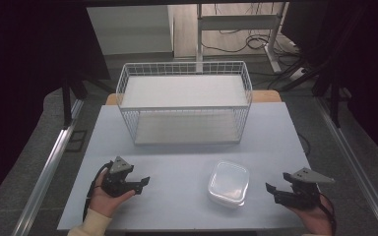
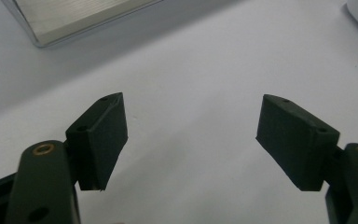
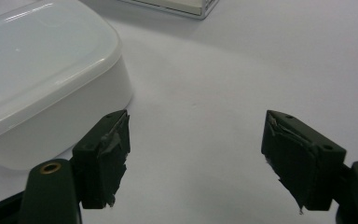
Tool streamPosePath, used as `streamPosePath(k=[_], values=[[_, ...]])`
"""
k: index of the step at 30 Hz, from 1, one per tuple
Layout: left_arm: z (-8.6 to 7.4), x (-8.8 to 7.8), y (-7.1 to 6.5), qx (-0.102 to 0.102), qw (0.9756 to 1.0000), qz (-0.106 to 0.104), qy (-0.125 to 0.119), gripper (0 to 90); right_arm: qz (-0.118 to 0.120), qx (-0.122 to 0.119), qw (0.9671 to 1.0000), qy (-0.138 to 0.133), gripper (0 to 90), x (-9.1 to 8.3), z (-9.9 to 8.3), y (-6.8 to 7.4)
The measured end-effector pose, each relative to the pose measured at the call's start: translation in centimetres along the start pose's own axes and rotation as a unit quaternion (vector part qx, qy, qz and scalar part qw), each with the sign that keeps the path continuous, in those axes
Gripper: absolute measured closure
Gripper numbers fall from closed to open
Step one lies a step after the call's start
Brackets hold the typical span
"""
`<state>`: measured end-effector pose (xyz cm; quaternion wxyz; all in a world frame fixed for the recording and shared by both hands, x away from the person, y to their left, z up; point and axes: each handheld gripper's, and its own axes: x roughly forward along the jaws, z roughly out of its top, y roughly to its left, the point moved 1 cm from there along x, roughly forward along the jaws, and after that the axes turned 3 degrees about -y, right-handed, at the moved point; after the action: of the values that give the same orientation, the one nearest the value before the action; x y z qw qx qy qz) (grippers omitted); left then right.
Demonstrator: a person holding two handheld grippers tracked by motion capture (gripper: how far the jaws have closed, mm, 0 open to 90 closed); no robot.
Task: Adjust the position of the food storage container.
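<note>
Both tongs open, nothing gripped.
My left gripper (image 1: 145, 183) and right gripper (image 1: 269, 189) flank the lidded container (image 1: 229, 183); right gripper view puts it at 10 o'clock; high view adds the wire basket (image 1: 184, 69) at 12.

Worktop (image 1: 187, 162): pale grey-blue, plain, unpatterned. Wire basket (image 1: 184, 101): white, fine grid mesh on its walls, flat white shelf and floor panels. Lidded container (image 1: 229, 183): translucent milky white, no print. Left tool (image 1: 139, 184): black body, grey three-cornered plate on top, brass-coloured rivets at the jaw joints. Right tool (image 1: 272, 191): same black and grey. Sleeve (image 1: 91, 223): cream.
</note>
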<state>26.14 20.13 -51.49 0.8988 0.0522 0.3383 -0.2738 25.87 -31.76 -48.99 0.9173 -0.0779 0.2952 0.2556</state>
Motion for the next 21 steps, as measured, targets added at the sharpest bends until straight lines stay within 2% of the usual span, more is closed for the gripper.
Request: streamPosePath(k=[2, 5, 10, 17, 21], values=[[0.1, -0.1, 0.0, -0.001, 0.9999, 0.011, -0.01, 26.1, -0.002, 0.004, 1.0, 0.0, 24.5, -0.1, -0.1, -0.2], [0.2, -0.4, -0.2, 0.003, 0.9999, 0.006, -0.016, 25.9, -0.011, 0.012, 0.9999, -0.002, 25.3, -0.4, -0.2, -0.3], [0.1, -0.7, -0.4, 0.009, 0.9999, 0.0, -0.011, 25.4, -0.018, 0.029, 0.9994, -0.007, 28.0, -1.2, -0.3, -0.4], [0.1, -1.0, -0.4, 0.011, 0.9999, 0.0, -0.009, 25.2, -0.01, 0.034, 0.9993, 0.006, 31.8, -0.9, -0.2, 0.1], [0.3, -1.7, -0.4, 0.009, 0.9997, 0.001, -0.022, 25.1, -0.005, 0.031, 0.9995, 0.008, 32.8, -0.5, 0.3, 0.4]])
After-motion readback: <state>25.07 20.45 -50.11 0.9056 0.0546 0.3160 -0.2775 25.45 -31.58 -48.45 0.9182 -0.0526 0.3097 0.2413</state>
